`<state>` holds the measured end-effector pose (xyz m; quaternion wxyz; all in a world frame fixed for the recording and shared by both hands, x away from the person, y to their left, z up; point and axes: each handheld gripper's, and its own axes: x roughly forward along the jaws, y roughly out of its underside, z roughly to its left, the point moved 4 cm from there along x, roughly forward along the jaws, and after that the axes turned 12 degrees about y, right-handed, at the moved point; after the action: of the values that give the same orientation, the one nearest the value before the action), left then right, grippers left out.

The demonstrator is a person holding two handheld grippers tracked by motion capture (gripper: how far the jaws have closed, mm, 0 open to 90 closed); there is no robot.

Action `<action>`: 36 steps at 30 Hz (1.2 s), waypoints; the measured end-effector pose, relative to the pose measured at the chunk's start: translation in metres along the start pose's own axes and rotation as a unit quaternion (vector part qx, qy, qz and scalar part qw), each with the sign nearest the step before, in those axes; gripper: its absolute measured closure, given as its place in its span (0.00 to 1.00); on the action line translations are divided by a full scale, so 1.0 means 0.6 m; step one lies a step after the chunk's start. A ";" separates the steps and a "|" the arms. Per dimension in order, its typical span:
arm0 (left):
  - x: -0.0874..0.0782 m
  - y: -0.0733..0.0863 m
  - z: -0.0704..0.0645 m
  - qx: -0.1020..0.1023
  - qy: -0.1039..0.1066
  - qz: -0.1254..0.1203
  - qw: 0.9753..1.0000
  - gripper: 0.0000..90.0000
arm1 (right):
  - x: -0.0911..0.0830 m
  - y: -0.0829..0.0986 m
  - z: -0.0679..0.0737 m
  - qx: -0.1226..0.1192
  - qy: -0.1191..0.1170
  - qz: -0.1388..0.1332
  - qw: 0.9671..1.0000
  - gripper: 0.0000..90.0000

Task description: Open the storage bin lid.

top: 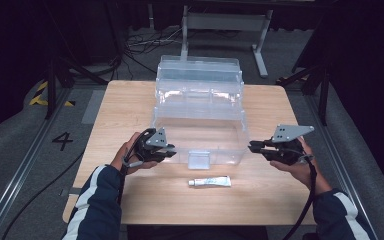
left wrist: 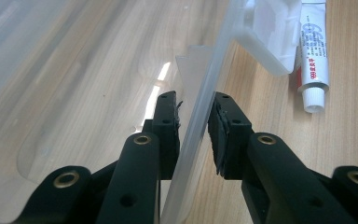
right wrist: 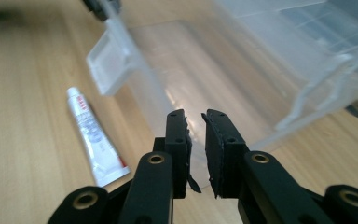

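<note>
1. Wooden table (top: 130, 100) at frame centre carries a clear plastic box (top: 200, 135), open, with a tube (top: 210, 181) lying below it.
2. Left gripper (left wrist: 193, 116) straddles the box's front wall, jaws parted, not yet clamped.
3. Right gripper (right wrist: 195, 123) hovers at the box's lower-right corner, jaws slightly apart, empty.
4. Judged step: steadying the box; next, likely the tube needs picking up.

Box (top: 200, 107): clear plastic, glossy, smooth, w/ glare on walls. Bench (top: 130, 107): light wood, matt, fine grain. Tube (top: 210, 182): white, smooth, slight sheen, printed label, ribbed cap. Left hand-held gripper (left wrist: 193, 122) & right hand-held gripper (right wrist: 196, 135): matt black plastic, brass-look inserts, rough frayed pads. Sleeves (top: 97, 205): dark cloth, white stripes.
</note>
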<state>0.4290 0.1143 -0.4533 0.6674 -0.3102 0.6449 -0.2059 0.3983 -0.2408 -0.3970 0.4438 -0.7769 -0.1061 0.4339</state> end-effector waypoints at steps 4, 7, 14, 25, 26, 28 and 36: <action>-0.001 -0.001 -0.001 0.000 -0.003 -0.001 1.000 0.82 | 0.015 0.003 0.033 -0.026 -0.029 0.017 0.999 0.86; -0.003 -0.002 -0.003 -0.006 -0.012 0.000 1.000 0.80 | 0.026 0.002 0.052 -0.038 -0.046 0.027 0.998 0.86; -0.013 -0.003 -0.005 -0.016 -0.030 -0.009 0.999 0.71 | 0.055 0.001 0.098 -0.075 -0.084 0.056 0.992 0.83; -0.038 0.001 -0.015 -0.034 -0.062 -0.027 0.997 0.50 | 0.106 -0.004 0.156 -0.129 -0.133 0.100 0.978 0.78; -0.040 0.002 -0.017 -0.035 -0.068 -0.029 0.997 0.47 | 0.110 -0.005 0.159 -0.133 -0.136 0.103 0.976 0.78; -0.043 0.003 -0.018 -0.039 -0.071 -0.031 0.996 0.43 | 0.114 -0.007 0.163 -0.136 -0.141 0.108 0.975 0.77; -0.070 0.017 -0.026 -0.060 -0.119 -0.051 0.990 0.30 | 0.142 -0.008 0.183 -0.162 -0.154 0.141 0.964 0.71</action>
<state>0.4086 0.1481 -0.4291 0.7080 -0.4044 0.5557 -0.1627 0.3663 -0.1257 -0.4676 0.2245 -0.7693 -0.1310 0.5836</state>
